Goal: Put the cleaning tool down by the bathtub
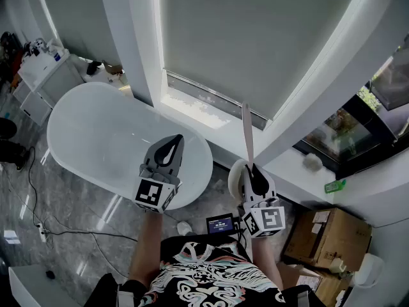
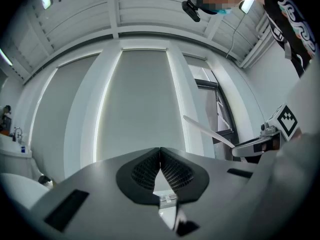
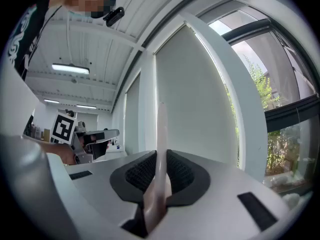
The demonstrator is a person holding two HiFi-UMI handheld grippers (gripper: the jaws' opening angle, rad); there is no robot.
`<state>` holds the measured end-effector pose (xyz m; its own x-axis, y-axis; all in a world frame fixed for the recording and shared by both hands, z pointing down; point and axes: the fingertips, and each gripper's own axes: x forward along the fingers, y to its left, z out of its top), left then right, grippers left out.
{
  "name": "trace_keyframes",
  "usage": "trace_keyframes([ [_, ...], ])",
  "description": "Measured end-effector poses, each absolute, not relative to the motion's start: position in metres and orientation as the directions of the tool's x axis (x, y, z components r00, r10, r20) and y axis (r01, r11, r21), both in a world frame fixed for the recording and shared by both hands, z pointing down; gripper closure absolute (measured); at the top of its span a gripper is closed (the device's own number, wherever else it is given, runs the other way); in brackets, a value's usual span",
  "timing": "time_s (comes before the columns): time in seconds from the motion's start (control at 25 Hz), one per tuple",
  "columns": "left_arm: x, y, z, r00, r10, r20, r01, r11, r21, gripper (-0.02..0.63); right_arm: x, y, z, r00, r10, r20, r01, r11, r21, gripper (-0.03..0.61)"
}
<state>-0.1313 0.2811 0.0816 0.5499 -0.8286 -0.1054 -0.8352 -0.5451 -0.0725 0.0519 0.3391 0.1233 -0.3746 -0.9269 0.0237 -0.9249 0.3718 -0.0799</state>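
So far nothing is set down: the right gripper clamps the pale, slim-handled cleaning tool upright, near the white oval bathtub; the left gripper is closed on nothing. Lowering and release are yet to do

Left gripper: jaws pressed together, nothing between them.
Right gripper: at the right edge, clamped on the cleaning tool.
Cleaning tool: thin pale handle, slanting up and leftward.
Background: drawn blind between white pillars.
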Motion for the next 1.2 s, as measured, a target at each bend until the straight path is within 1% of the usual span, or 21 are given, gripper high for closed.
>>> trace_keyframes([
  [0.32, -0.094, 0.363, 0.073, 0.522, -0.847, -0.102, -0.852, -0.511, -0.113, 0.597, 0.090, 0.409, 0.104, -0.418, -0.907, -0.041, -0.899, 0.420, -0.121, 0.501],
  [0.52, -0.084, 0.399, 0.078, 0.505, -0.858, -0.088, -0.860, -0.493, -0.128, 0.597, 0.102, 0.440, 0.107, -0.425, -0.904, -0.045, -0.895, 0.427, -0.131, 0.500],
  [1.0, -0.043, 0.424, 0.076, 0.508, -0.857, -0.089, -0.858, -0.495, -0.136, 0.597, 0.142, 0.474, 0.105, -0.419, -0.903, -0.094, -0.880, 0.429, -0.203, 0.500],
  [1.2, -0.034, 0.435, 0.082, 0.500, -0.862, -0.084, -0.862, -0.487, -0.139, 0.597, 0.148, 0.483, 0.112, -0.438, -0.895, -0.083, -0.872, 0.446, -0.205, 0.500],
])
